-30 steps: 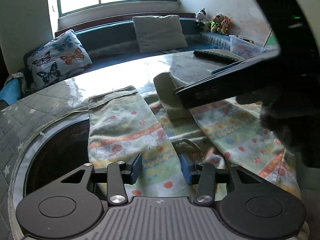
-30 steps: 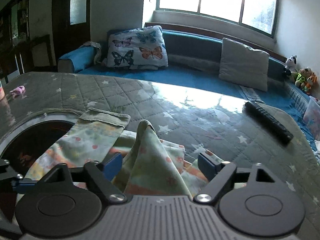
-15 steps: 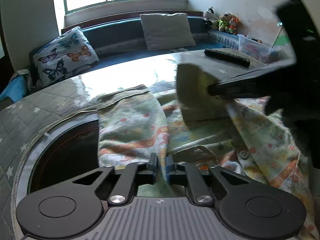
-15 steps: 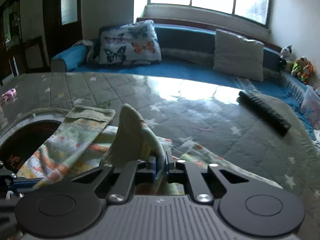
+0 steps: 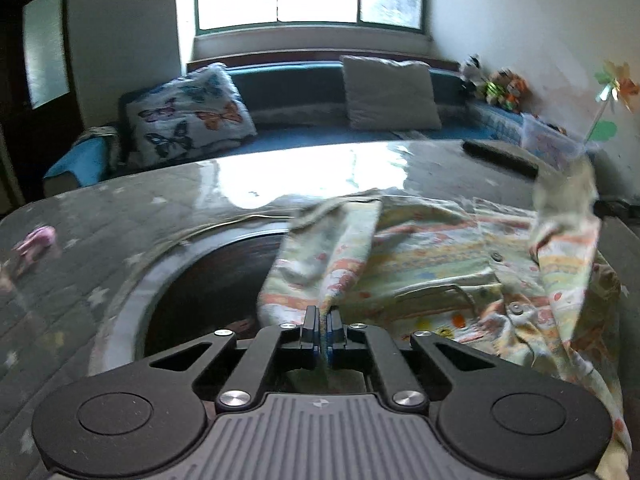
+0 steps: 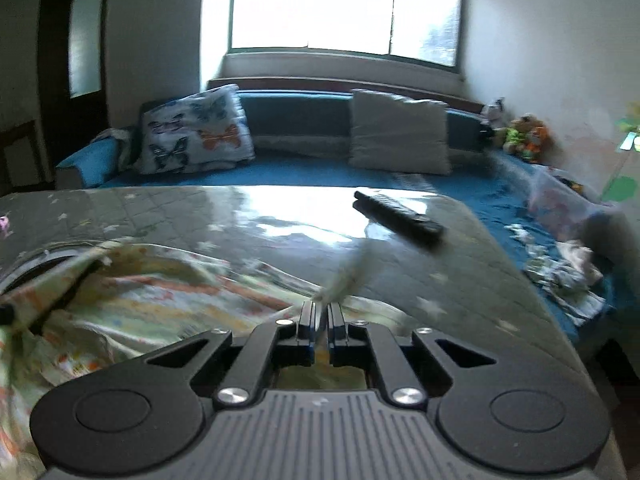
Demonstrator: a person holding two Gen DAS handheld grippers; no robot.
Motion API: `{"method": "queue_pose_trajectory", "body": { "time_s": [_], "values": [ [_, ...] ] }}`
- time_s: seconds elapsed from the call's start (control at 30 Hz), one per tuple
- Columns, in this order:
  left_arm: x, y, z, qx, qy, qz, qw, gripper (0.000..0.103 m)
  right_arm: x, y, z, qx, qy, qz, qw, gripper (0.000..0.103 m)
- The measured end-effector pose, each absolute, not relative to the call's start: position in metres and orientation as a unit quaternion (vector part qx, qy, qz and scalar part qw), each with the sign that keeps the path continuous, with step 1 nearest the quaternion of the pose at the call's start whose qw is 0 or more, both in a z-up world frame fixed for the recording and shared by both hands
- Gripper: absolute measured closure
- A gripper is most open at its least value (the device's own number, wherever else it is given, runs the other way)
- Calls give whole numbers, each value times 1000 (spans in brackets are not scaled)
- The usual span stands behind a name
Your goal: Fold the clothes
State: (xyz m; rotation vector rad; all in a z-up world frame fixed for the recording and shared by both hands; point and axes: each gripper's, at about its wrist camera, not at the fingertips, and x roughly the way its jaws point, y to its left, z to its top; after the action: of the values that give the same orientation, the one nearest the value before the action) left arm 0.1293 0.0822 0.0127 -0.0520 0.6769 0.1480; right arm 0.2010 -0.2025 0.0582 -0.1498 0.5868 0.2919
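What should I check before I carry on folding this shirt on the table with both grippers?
1. Left gripper shut on the shirt: ok.
2. Right gripper shut on shirt cloth: ok.
3. Shirt flat and smooth: not ok, it is bunched and partly lifted.
4. Shirt fully on the table: not ok, one part hangs over the round opening.
5. Remote control apart from the shirt: ok.
6. How much cloth sits between each gripper's fingers: cannot tell, blurred.

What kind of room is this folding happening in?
Most likely a home living room: a cushioned window bench with a butterfly pillow, stuffed toys in the corner, and a remote control on the quilt-covered table.
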Motion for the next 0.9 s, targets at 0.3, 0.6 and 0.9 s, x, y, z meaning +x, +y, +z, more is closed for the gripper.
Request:
{"method": "queue_pose_trajectory", "body": {
  "time_s": [0.3,0.6,0.9],
  "values": [
    [71,109,19,-63,319,107,940,99,161,-257,46,-33,315,100,943,98],
    [19,114,16,-89,322,113,936,100,178,-259,29,44,327,115,937,67],
    [-2,117,10,-99,337,121,928,100,222,-250,3,87,355,117,923,67]
  ]
}}
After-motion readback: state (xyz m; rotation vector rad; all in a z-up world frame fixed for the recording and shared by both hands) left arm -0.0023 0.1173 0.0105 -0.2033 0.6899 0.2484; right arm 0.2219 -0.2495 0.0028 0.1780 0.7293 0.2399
